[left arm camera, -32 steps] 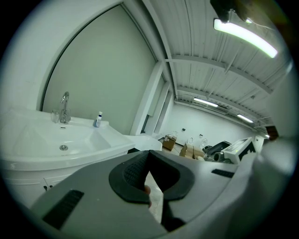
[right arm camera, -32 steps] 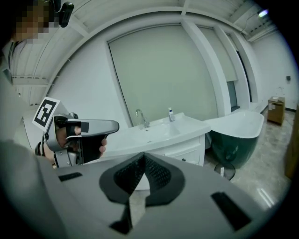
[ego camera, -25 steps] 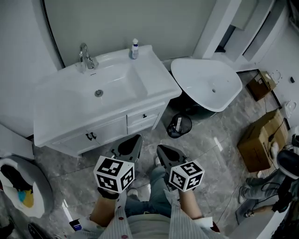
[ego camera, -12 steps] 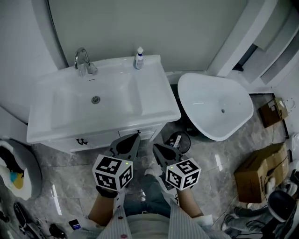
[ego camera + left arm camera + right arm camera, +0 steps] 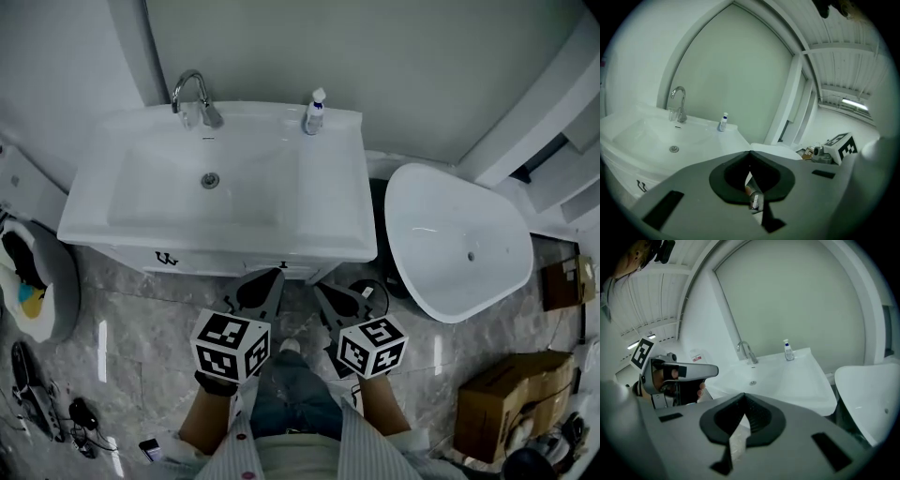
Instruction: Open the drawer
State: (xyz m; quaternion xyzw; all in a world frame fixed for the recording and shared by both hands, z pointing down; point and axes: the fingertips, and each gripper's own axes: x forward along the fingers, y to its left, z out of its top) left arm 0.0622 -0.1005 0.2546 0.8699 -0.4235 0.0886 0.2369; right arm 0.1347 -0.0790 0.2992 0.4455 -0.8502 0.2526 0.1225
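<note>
A white vanity (image 5: 328,202) with a sink and a chrome faucet (image 5: 192,94) stands just ahead of me. Only a thin strip of its front shows below the rim. On that strip are dark door handles (image 5: 166,258) and a small drawer knob (image 5: 284,266). My left gripper (image 5: 266,281) hangs shut and holds nothing, a little short of that knob. Beside it, the right gripper (image 5: 325,296) is also shut and holds nothing. In the left gripper view the jaws (image 5: 750,152) meet in front of the sink (image 5: 670,140). The right gripper view shows its jaws (image 5: 743,394) pressed together too.
A small bottle (image 5: 316,111) stands at the vanity's back right. A large white basin (image 5: 459,244) lies on the floor to the right, with a black bin (image 5: 367,291) between it and the cabinet. A cardboard box (image 5: 506,403) is at lower right; a grey round object (image 5: 42,281) at left.
My view has swung so that the vanity is now seen almost straight from above and more centred. Both grippers kept their place before my body and stayed shut.
</note>
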